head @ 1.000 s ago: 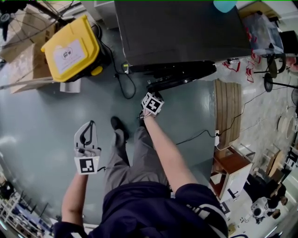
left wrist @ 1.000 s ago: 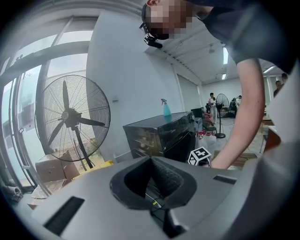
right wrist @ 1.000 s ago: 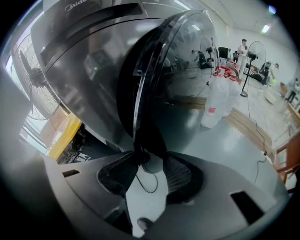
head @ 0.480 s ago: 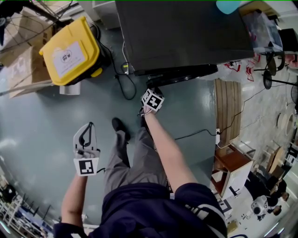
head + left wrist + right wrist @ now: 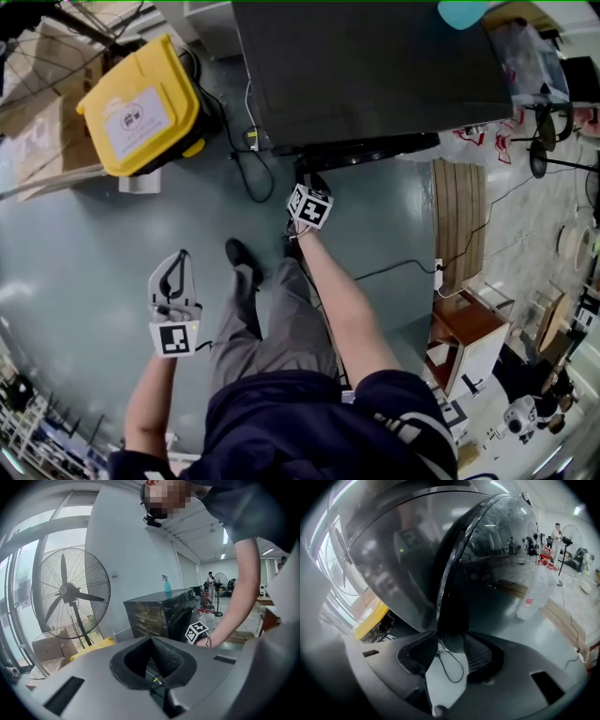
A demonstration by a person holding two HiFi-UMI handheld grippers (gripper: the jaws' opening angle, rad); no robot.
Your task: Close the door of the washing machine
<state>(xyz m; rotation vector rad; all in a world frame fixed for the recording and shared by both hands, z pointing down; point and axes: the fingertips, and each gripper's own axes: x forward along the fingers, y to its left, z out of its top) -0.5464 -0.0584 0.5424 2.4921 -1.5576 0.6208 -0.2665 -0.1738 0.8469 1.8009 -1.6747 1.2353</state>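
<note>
The black washing machine (image 5: 375,66) fills the top of the head view. Its round door (image 5: 375,150) lies almost flat against the front. My right gripper (image 5: 305,186) is at the door's left edge, arm stretched forward. In the right gripper view the door's dark rim (image 5: 451,597) runs down between the jaws of that gripper (image 5: 450,644), which are shut on it; the glass (image 5: 501,569) bulges to the right. My left gripper (image 5: 178,255) hangs low at the left over the floor, shut and holding nothing. From the left gripper (image 5: 152,641) the machine (image 5: 159,613) stands ahead.
A yellow bin (image 5: 141,98) and cardboard boxes (image 5: 42,112) stand left of the machine, with cables (image 5: 248,164) on the floor between. A wooden pallet (image 5: 459,220) lies to the right. A big fan (image 5: 70,592) stands at the left, a spray bottle (image 5: 167,584) on the machine.
The door has swung in towards the machine's front, and my right gripper has gone forward with it. The left gripper has stayed put.
</note>
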